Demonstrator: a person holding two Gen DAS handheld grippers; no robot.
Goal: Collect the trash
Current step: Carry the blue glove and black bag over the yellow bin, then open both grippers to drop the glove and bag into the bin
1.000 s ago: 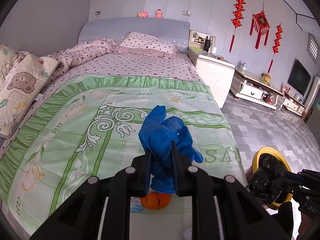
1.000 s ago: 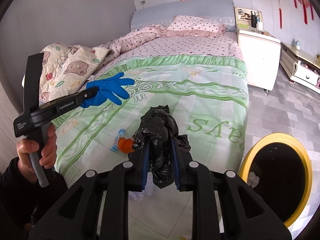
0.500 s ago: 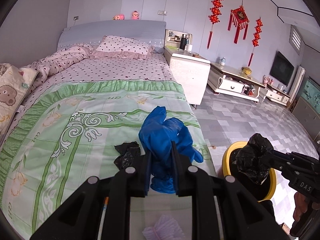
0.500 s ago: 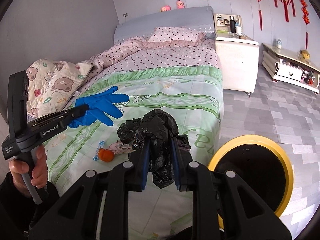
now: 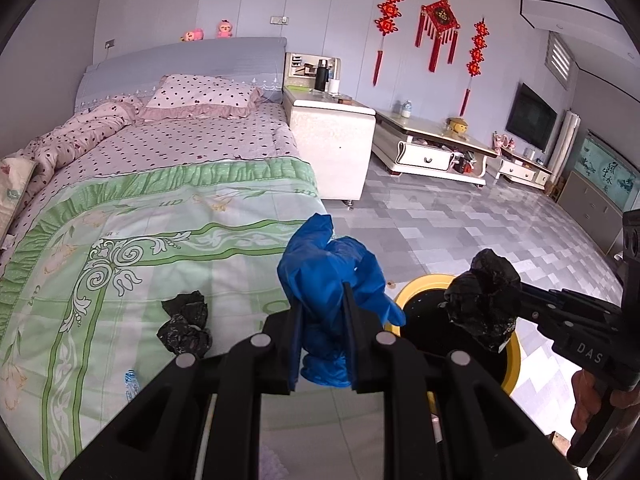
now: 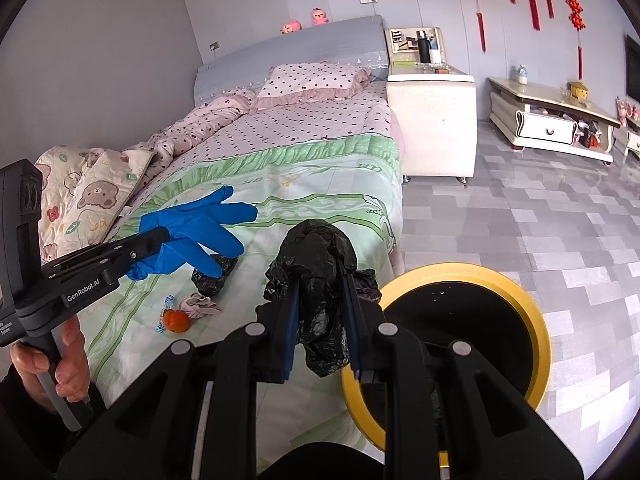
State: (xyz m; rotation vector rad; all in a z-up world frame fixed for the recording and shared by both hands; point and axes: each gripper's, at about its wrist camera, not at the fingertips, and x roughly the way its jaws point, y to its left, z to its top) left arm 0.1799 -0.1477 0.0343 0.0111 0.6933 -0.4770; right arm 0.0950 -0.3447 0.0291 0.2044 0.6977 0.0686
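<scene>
Left tongs (image 5: 320, 340) clamped on glove (image 5: 332, 276), right tongs (image 6: 322, 332) on bag (image 6: 316, 264): both limp, light, slippery; pinch bunched middle, near bin (image 6: 536, 320).

Mostly soft cloth and shiny plastic here

The blue glove (image 5: 332, 276) looks like thin rubbery latex, smooth with a slight sheen, and the black bag (image 6: 320, 276) is crinkly glossy plastic film, same as the second crumpled black bag (image 5: 185, 322) on the bed. The green quilt (image 5: 120, 264) is matt printed cloth with a ruffled edge. The bin (image 6: 536, 320) has a smooth yellow plastic rim, the floor tiles (image 5: 460, 216) are polished and reflective, and both grippers' fingers (image 5: 296, 332) are matt black plastic.
</scene>
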